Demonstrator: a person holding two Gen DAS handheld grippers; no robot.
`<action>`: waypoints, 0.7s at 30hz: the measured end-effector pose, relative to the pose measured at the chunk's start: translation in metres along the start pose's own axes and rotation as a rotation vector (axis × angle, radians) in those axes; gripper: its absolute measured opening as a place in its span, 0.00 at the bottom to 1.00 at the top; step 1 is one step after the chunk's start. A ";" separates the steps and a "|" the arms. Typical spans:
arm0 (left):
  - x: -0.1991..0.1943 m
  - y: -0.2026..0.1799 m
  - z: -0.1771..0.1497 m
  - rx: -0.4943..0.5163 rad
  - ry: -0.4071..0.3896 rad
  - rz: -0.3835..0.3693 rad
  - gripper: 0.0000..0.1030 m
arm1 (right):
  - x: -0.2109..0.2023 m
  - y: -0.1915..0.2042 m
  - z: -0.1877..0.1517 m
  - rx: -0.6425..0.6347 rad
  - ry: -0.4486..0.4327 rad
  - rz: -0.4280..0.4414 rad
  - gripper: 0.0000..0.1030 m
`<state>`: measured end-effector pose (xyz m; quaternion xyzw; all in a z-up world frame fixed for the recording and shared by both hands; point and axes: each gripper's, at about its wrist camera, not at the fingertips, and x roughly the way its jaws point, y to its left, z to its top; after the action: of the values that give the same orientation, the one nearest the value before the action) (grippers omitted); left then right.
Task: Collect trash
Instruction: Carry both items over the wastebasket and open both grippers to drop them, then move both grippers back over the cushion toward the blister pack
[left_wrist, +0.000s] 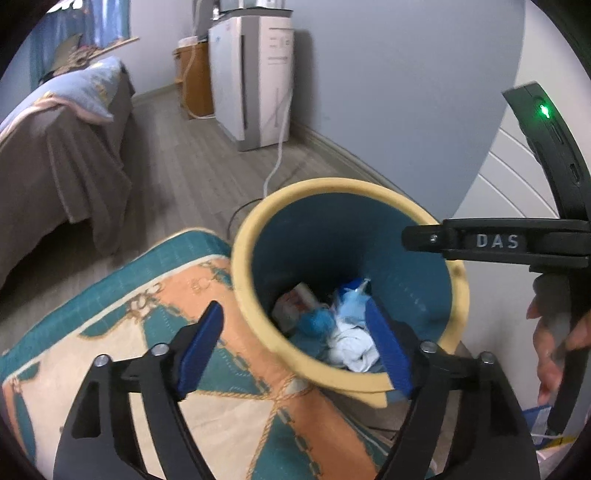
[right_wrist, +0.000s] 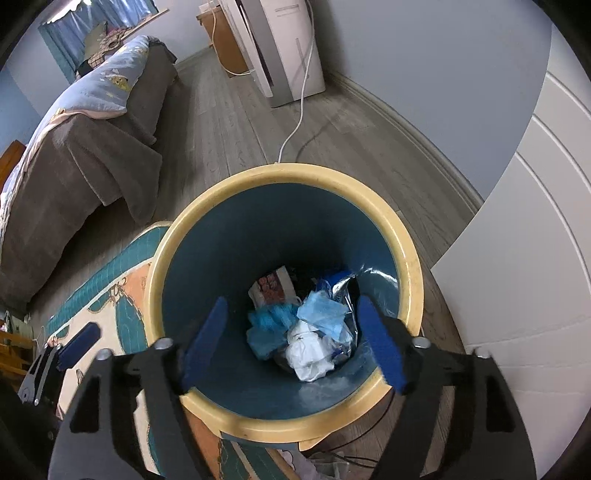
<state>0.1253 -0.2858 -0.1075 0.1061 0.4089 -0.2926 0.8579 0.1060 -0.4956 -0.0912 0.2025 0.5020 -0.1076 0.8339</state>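
Observation:
A blue waste bin (right_wrist: 229, 266) with a cream rim (left_wrist: 255, 221) stands on the floor. At its bottom lies trash (right_wrist: 306, 332): crumpled white paper, blue tissue, a printed wrapper and shiny foil; it shows in the left wrist view too (left_wrist: 343, 321). My right gripper (right_wrist: 295, 345) hangs over the bin mouth, open, nothing between its blue pads. My left gripper (left_wrist: 293, 349) straddles the near left rim, open and empty, one pad (left_wrist: 388, 350) inside the bin. The right gripper's body (left_wrist: 495, 242) and a hand (left_wrist: 554, 339) show at the right.
A teal and orange patterned rug (left_wrist: 166, 354) lies left of the bin. A bed with a brown cover (right_wrist: 74, 158) sits further left. A white appliance (left_wrist: 255, 77) with a cable (right_wrist: 299, 110) stands by the wall. A white panelled door (right_wrist: 528, 258) is on the right.

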 end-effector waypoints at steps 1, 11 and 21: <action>-0.004 0.003 -0.002 -0.012 -0.004 0.003 0.83 | -0.001 0.001 0.000 0.000 -0.002 -0.001 0.78; -0.075 0.052 -0.023 -0.087 0.011 0.168 0.93 | -0.020 0.040 -0.005 -0.078 -0.011 0.003 0.93; -0.186 0.122 -0.080 -0.197 0.025 0.331 0.94 | -0.068 0.130 -0.051 -0.194 -0.005 0.097 0.94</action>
<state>0.0541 -0.0764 -0.0236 0.0911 0.4230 -0.1045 0.8954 0.0826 -0.3581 -0.0223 0.1446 0.4977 -0.0187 0.8550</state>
